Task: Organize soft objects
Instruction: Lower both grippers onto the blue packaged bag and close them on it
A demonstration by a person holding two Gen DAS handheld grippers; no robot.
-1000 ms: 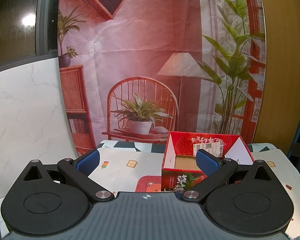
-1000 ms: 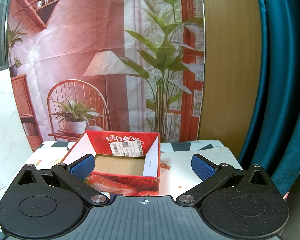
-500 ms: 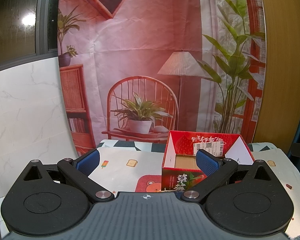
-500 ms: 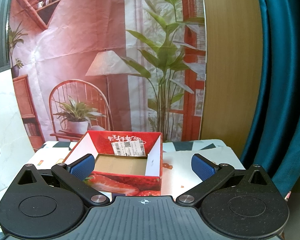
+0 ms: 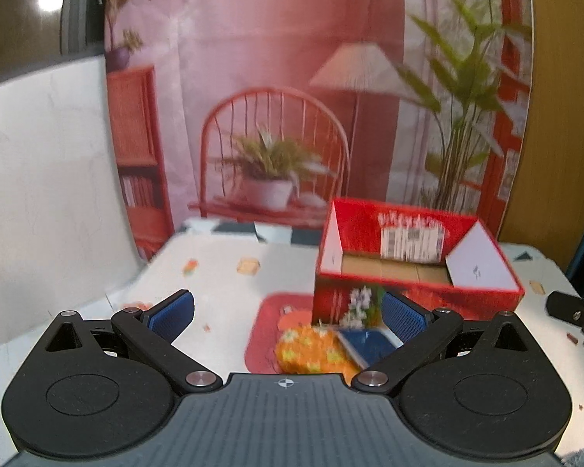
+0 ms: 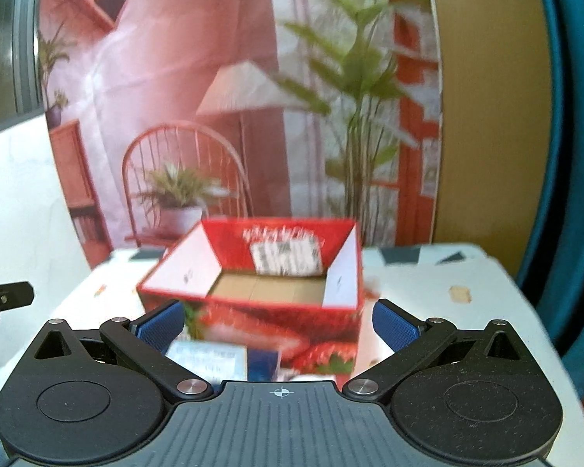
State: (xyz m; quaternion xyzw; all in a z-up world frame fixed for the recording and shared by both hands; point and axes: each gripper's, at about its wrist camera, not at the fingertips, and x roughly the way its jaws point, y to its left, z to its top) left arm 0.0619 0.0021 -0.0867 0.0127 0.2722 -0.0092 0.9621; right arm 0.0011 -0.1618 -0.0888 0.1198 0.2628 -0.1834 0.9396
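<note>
A red strawberry-print cardboard box (image 5: 416, 268) stands open-topped on the table, with only its brown floor showing inside; the right wrist view shows the same box (image 6: 261, 284). An orange flowered soft item (image 5: 311, 350) lies in front of it beside a dark blue pack (image 5: 370, 344). My left gripper (image 5: 288, 311) hangs open above and behind these two. My right gripper (image 6: 278, 325) is also open, facing the box front, with a pale blue-and-white pack (image 6: 214, 362) and a dark blue one (image 6: 262, 364) low between its fingers. Both views are blurred.
The table wears a white cloth (image 5: 222, 280) with small printed motifs and a red mat (image 5: 268, 327). A printed backdrop (image 5: 292, 97) rises behind, a marble panel (image 5: 50, 179) at left, a teal curtain (image 6: 572, 155) at right. The other gripper's black edge (image 5: 572, 311) shows at right.
Both cameras have tilted down and moved forward, bringing the box closer and revealing the orange and blue items in front of it. Both grippers stay open.
</note>
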